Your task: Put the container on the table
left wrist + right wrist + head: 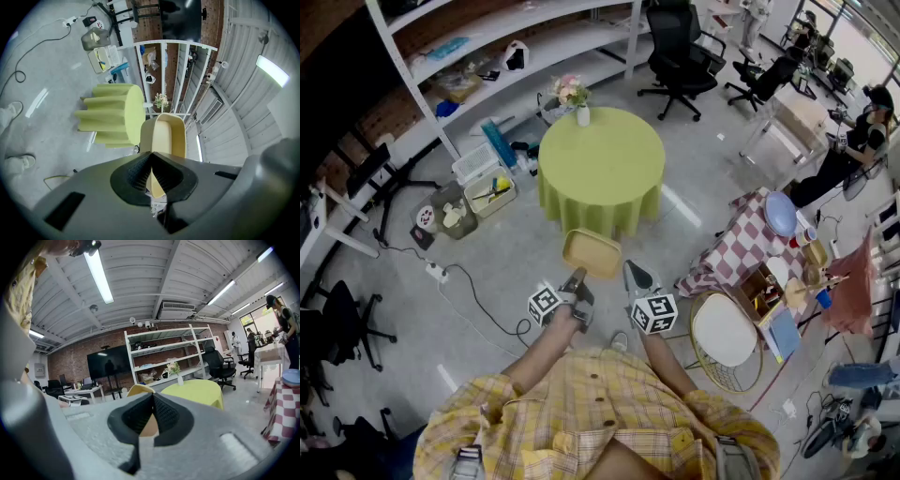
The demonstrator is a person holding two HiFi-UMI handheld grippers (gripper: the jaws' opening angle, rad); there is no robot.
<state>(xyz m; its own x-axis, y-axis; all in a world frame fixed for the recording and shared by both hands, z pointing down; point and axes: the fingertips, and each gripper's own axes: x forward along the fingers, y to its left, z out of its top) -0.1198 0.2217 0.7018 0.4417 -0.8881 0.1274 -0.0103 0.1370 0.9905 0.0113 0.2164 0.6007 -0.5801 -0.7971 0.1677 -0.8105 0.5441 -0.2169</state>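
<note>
A shallow beige container (592, 253) hangs in the air between me and a round table with a green cloth (600, 169). My left gripper (577, 279) is shut on its near left rim, and my right gripper (630, 274) is shut on its near right corner. In the left gripper view the container (168, 136) rises out of the closed gripper (152, 176), with the table (112, 117) behind it. In the right gripper view a tan edge of the container (138, 390) shows past the closed gripper (151, 420), and the table (197, 392) lies ahead. A white vase of flowers (581, 112) stands at the table's far edge.
White shelving (487, 56) runs along the back, with bins (487, 192) and a power cable (478, 300) on the floor to the left. To the right are a checkered-cloth table (750, 244) and a round wire chair (724, 333). Black office chairs (680, 47) stand beyond.
</note>
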